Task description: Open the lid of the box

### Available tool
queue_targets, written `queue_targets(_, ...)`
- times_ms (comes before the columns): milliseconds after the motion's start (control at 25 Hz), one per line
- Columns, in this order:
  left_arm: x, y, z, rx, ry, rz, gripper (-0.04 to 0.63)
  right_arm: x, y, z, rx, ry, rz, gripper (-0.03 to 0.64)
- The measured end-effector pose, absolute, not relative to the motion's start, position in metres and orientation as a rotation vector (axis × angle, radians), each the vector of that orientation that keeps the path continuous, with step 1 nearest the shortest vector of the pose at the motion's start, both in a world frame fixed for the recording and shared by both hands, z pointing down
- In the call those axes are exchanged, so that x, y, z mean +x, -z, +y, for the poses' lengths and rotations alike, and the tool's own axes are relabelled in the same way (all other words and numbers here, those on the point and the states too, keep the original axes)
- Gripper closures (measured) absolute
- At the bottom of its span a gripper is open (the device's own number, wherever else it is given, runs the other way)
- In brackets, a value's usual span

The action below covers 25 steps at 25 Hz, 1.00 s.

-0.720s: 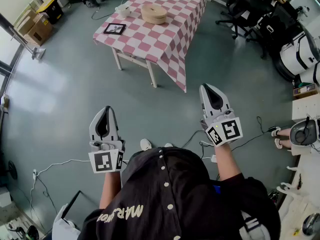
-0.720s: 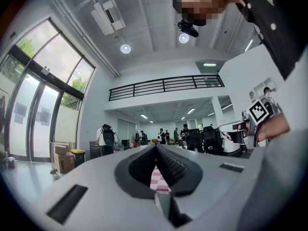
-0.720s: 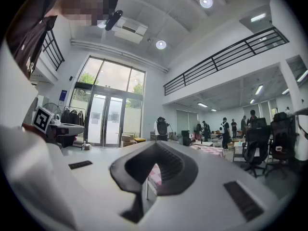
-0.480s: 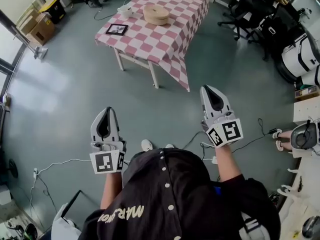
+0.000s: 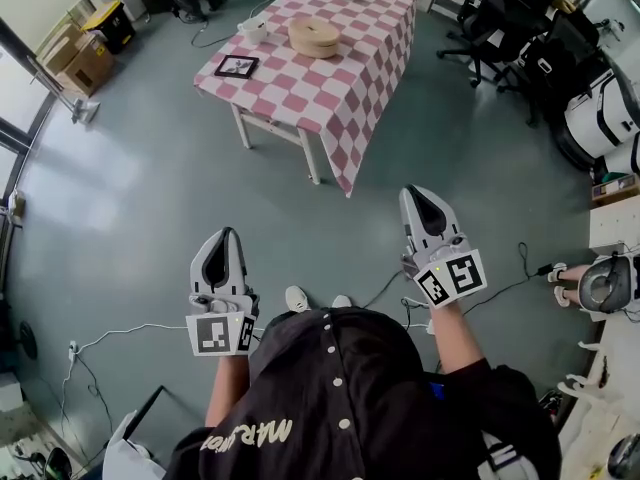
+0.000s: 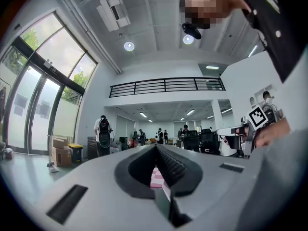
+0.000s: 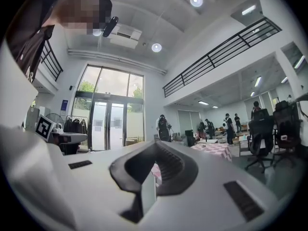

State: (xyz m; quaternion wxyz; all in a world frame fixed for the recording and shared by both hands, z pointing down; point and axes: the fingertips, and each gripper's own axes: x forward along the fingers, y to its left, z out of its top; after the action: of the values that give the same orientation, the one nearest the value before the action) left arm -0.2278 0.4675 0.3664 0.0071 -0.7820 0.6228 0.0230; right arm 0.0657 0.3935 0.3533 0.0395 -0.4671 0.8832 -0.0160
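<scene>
The box (image 5: 313,36) is a round, light wooden one with its lid on. It stands on a table with a pink and white checked cloth (image 5: 335,83) far ahead of me in the head view. My left gripper (image 5: 226,236) and right gripper (image 5: 418,192) are held out above the grey floor, well short of the table. Both are shut with nothing between the jaws. The left gripper (image 6: 155,148) shows a strip of the checked cloth (image 6: 156,177) behind its jaws. In the right gripper view the right gripper (image 7: 155,144) points level into the hall, with the table (image 7: 211,150) in the distance.
A framed picture (image 5: 236,66) and a white cup (image 5: 252,30) share the table with the box. Black office chairs (image 5: 500,28) stand at the right, cardboard boxes (image 5: 72,56) and a yellow bin (image 5: 101,13) at the left. Cables (image 5: 120,330) trail over the floor by my feet.
The left gripper has dropped a little lower and to the right in the head view. The right gripper has hardly moved. Both stay shut.
</scene>
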Motion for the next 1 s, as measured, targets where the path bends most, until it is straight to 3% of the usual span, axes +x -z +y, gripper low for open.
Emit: queue_targets(1000, -0.232, -0.364, 0.463, -2.443, -0.085, 1.957, 0.586, 0.052, -0.343, 0.386, -1.389, 0.044, 2.731, 0.215)
